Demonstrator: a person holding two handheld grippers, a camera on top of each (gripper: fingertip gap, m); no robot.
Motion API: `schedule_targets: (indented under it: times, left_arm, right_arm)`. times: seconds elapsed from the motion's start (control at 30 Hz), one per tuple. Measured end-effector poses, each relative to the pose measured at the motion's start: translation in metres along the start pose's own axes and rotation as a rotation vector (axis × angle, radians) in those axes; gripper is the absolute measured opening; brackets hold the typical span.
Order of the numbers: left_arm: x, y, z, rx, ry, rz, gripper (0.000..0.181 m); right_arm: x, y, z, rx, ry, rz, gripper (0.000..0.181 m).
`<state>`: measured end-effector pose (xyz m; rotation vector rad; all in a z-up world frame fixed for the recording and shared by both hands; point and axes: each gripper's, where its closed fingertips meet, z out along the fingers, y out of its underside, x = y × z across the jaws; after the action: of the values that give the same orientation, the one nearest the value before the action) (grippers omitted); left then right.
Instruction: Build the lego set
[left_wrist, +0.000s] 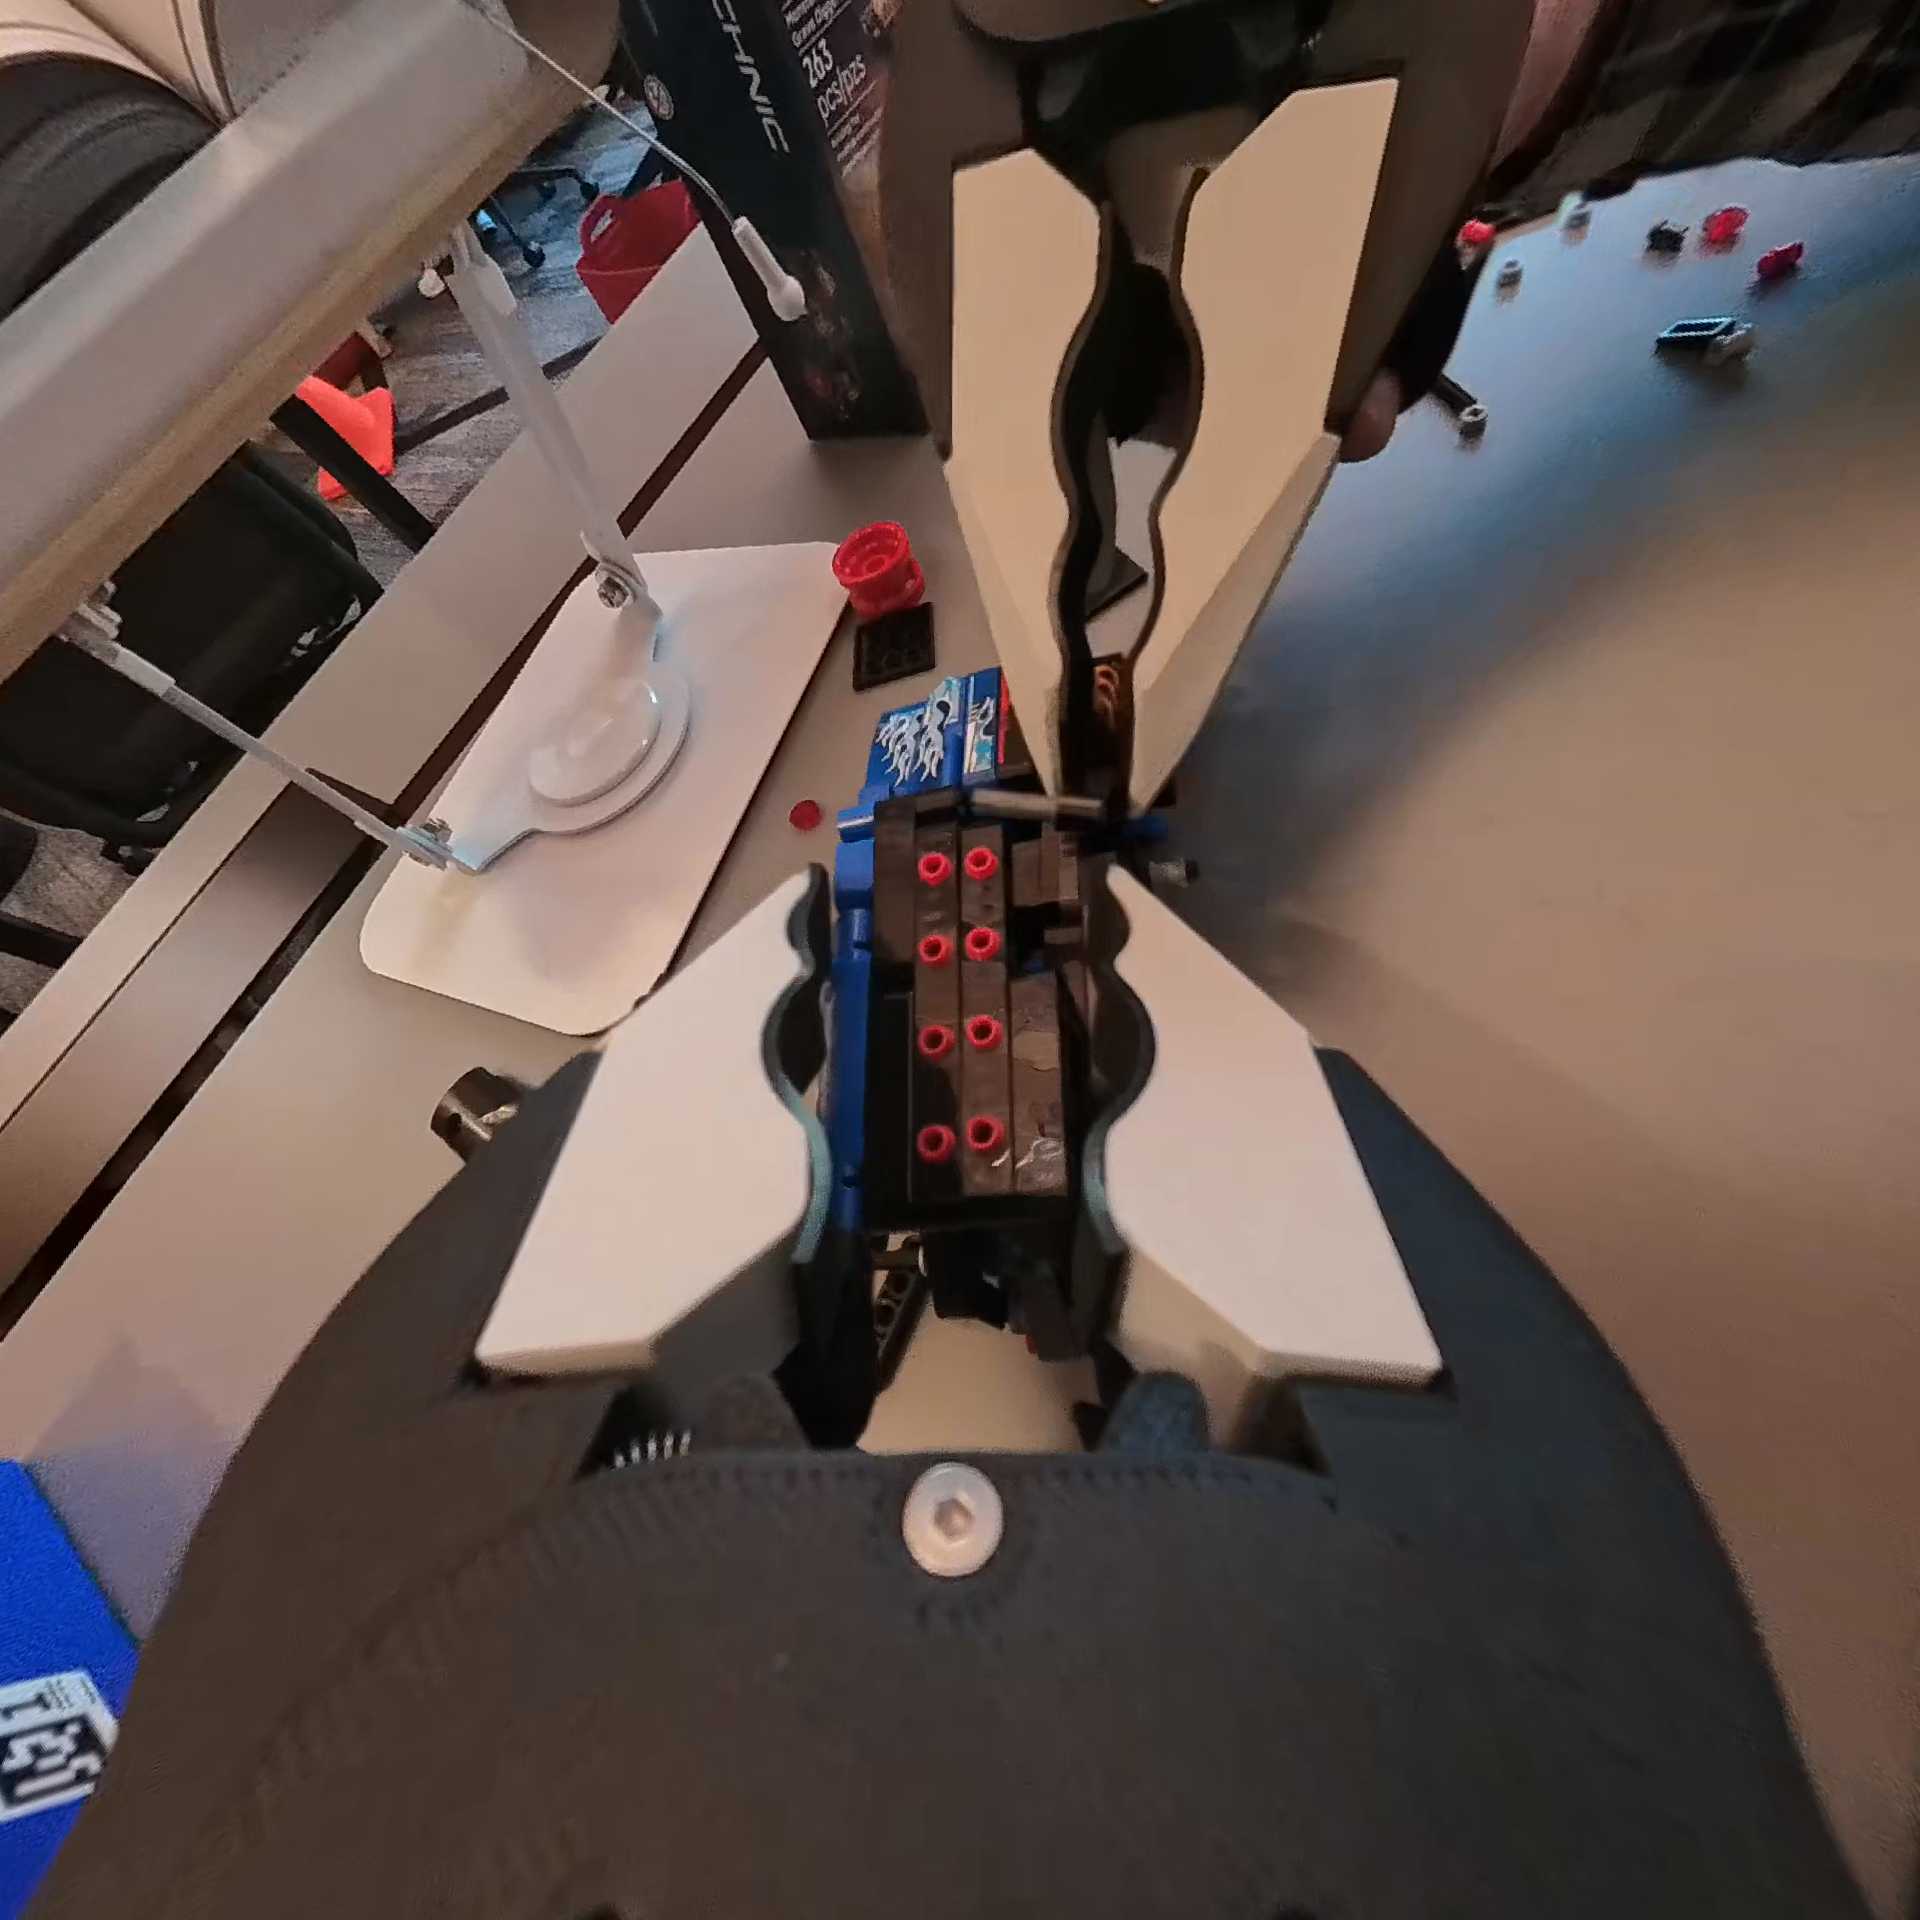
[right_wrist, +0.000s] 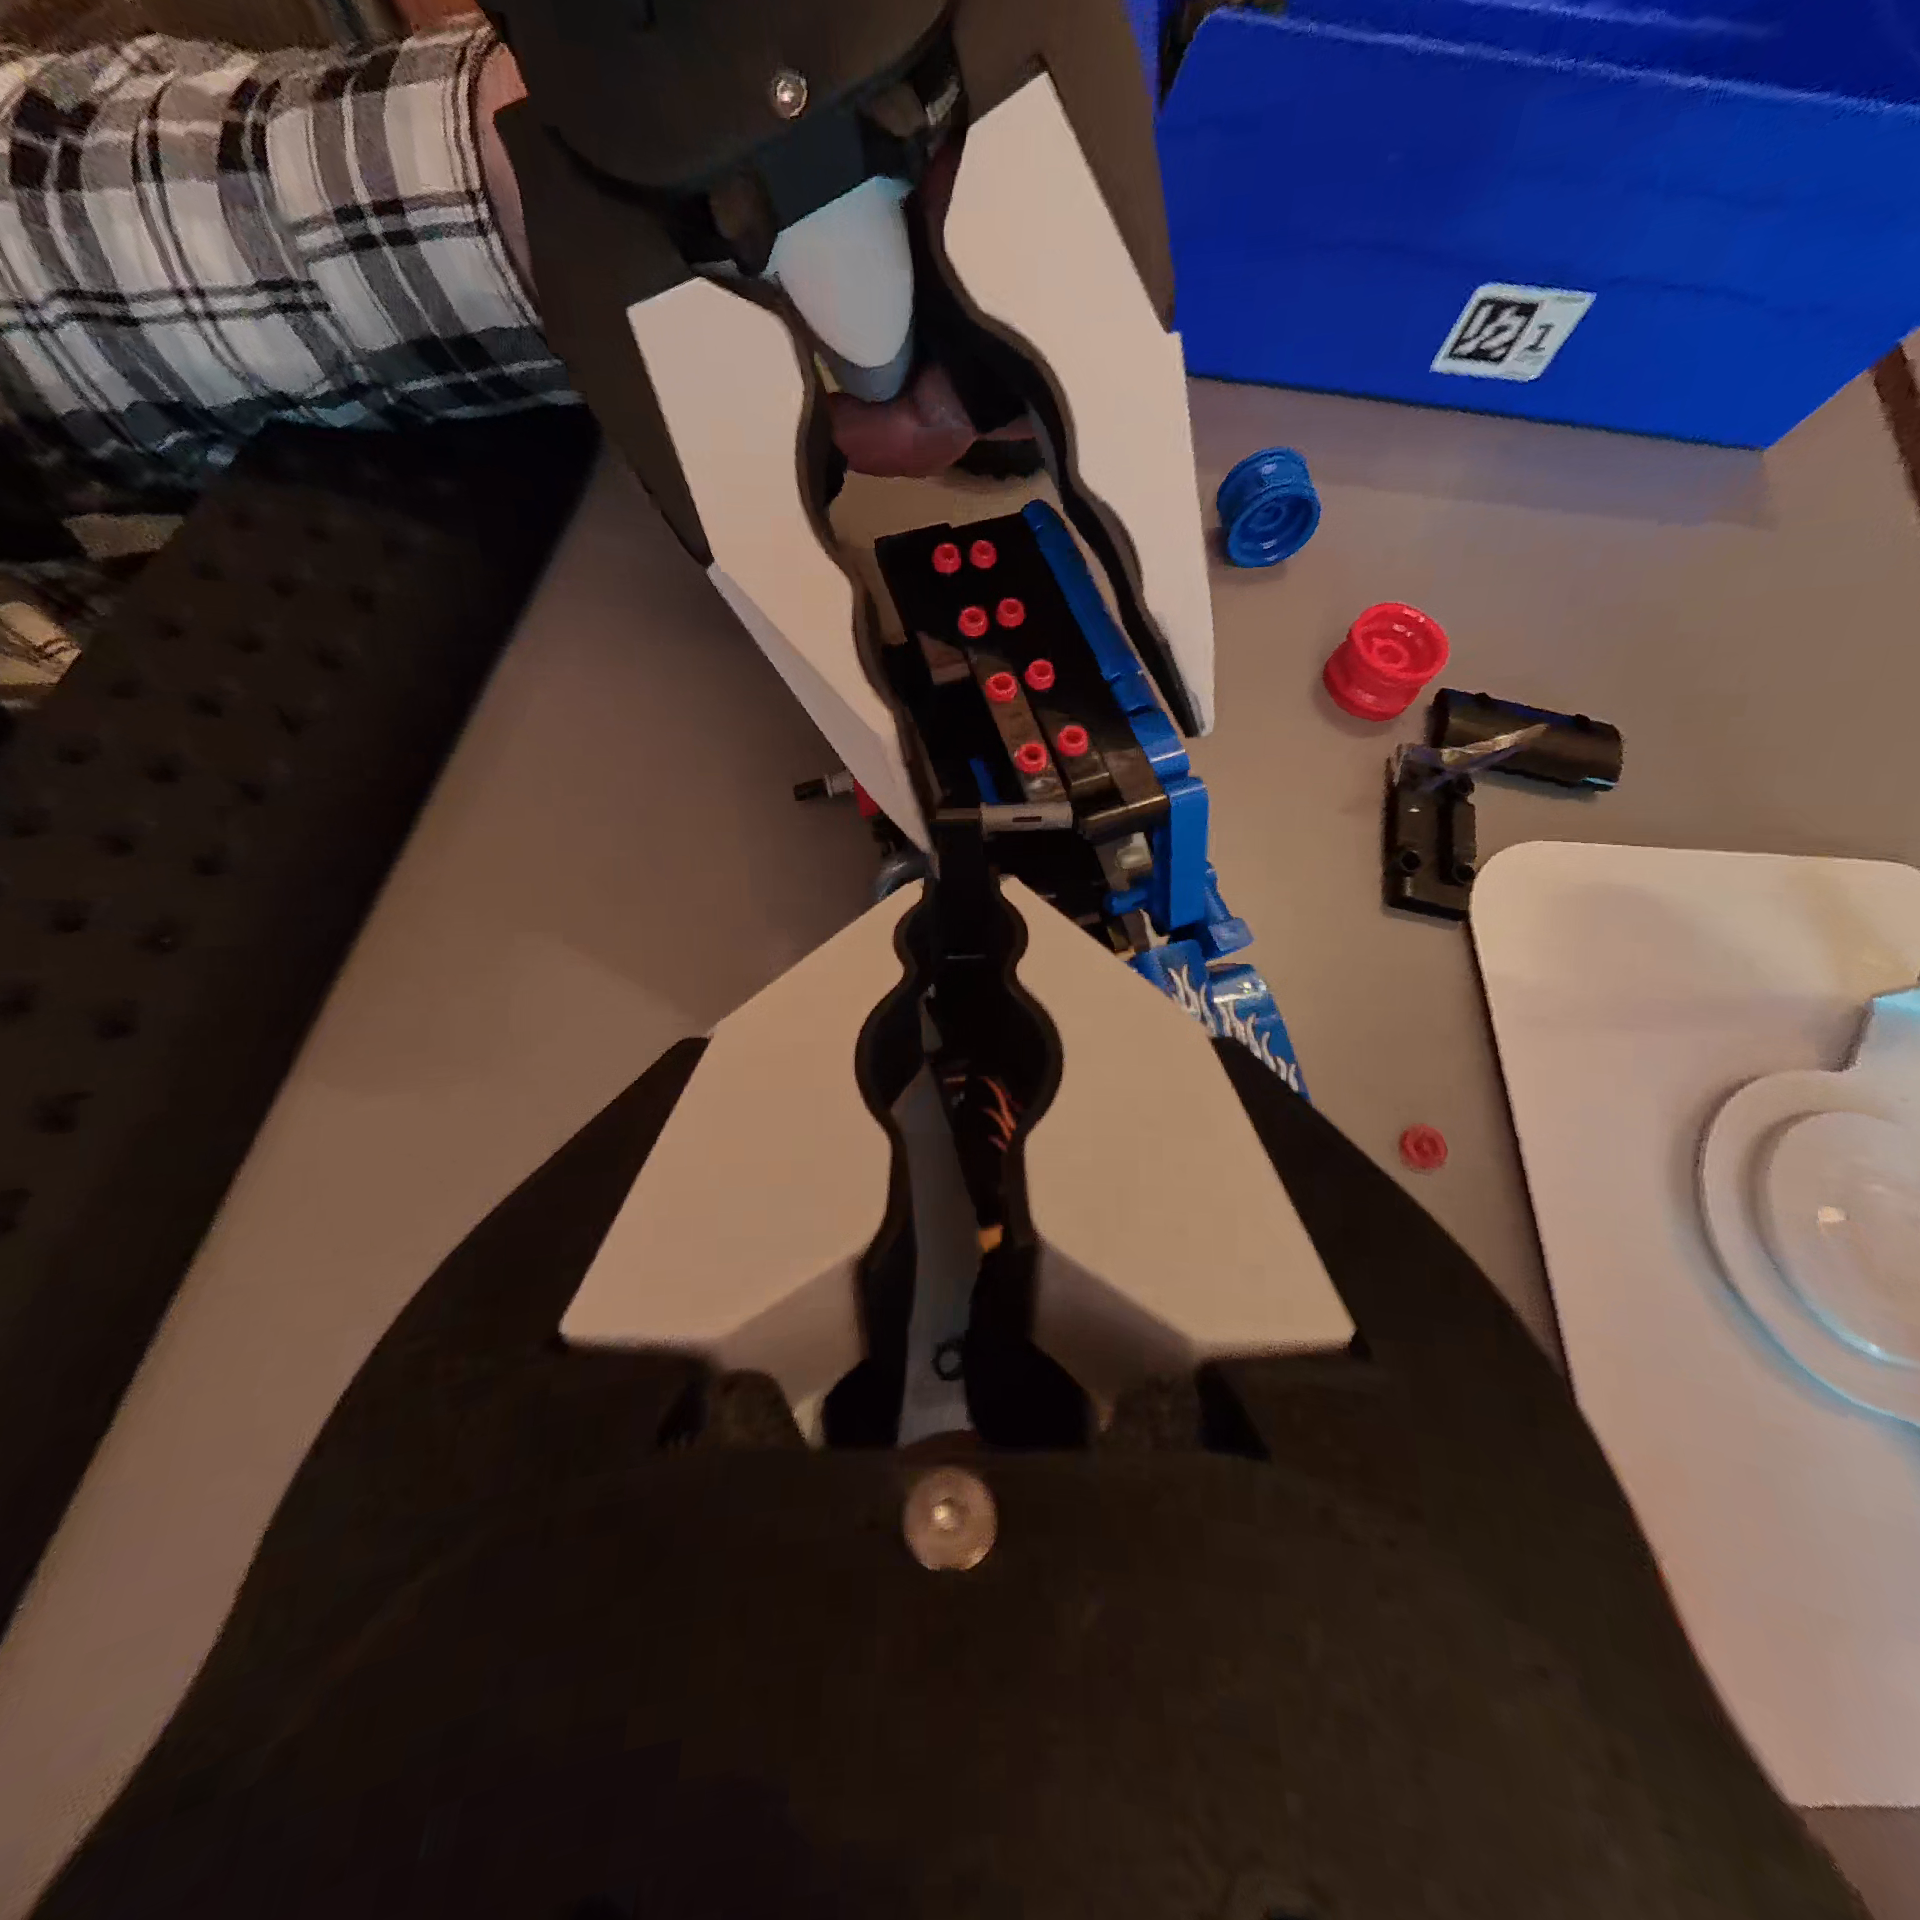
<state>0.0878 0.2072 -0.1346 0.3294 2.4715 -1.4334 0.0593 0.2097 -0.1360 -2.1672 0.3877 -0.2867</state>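
Note:
My left gripper (left_wrist: 961, 904) is shut on the lego model (left_wrist: 966, 1029), a black and blue body with two rows of red pins on top, and holds it by its sides. A blue panel with a white flame sticker (left_wrist: 935, 738) hangs at its far end. My right gripper (right_wrist: 961, 894) is shut on a thin black piece with an orange flame sticker (right_wrist: 982, 1112). Its tips touch the end of the model (right_wrist: 1023, 665) at a grey axle (right_wrist: 1023, 819). The right gripper also shows in the left wrist view (left_wrist: 1096, 805), and the left gripper in the right wrist view (right_wrist: 1049, 779).
A white lamp base (left_wrist: 613, 779) lies on the table left of the model. Near it are a red wheel hub (left_wrist: 878, 566), a black plate (left_wrist: 894, 657) and a small red stud (left_wrist: 803, 814). A blue wheel hub (right_wrist: 1268, 506), black parts (right_wrist: 1475, 800) and a blue bin (right_wrist: 1538, 208) lie beyond. Several loose pieces (left_wrist: 1704, 338) are scattered farther off. My two grippers' fingertips are within a few centimetres of each other. It is some 12 cm from my left tips to the small red stud (left_wrist: 803, 814). It turns up in the right wrist view (right_wrist: 1440, 1148) as well.

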Motion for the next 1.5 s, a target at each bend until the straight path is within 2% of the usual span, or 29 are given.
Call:
schedule_targets:
  times: [0.07,0.43,0.5,1.27,1.4,1.5]
  left_arm:
    - [-0.001,0.001,0.001,-0.003,-0.007,-0.001,0.044]
    - [-0.004,-0.002,0.001,0.023,-0.005,-0.028,0.038]
    - [-0.005,-0.004,-0.001,0.045,0.004,-0.042,0.032]
    - [-0.002,-0.009,-0.015,0.153,0.096,-0.113,0.032]
    - [-0.005,-0.008,-0.017,0.127,0.045,-0.053,0.031]
    - [-0.01,-0.007,-0.018,0.069,-0.058,0.069,0.035]
  right_arm:
    - [0.0,0.004,0.001,-0.039,-0.027,-0.013,0.006]
    - [0.002,0.005,-0.001,-0.03,-0.115,-0.021,0.006]
    - [0.002,0.005,-0.001,-0.033,-0.131,-0.028,0.006]
    - [-0.002,0.004,-0.003,0.039,-0.219,-0.021,0.006]
    - [0.0,0.005,-0.003,0.022,-0.203,-0.02,0.006]
    - [0.0,0.005,-0.002,0.023,-0.203,-0.013,0.006]
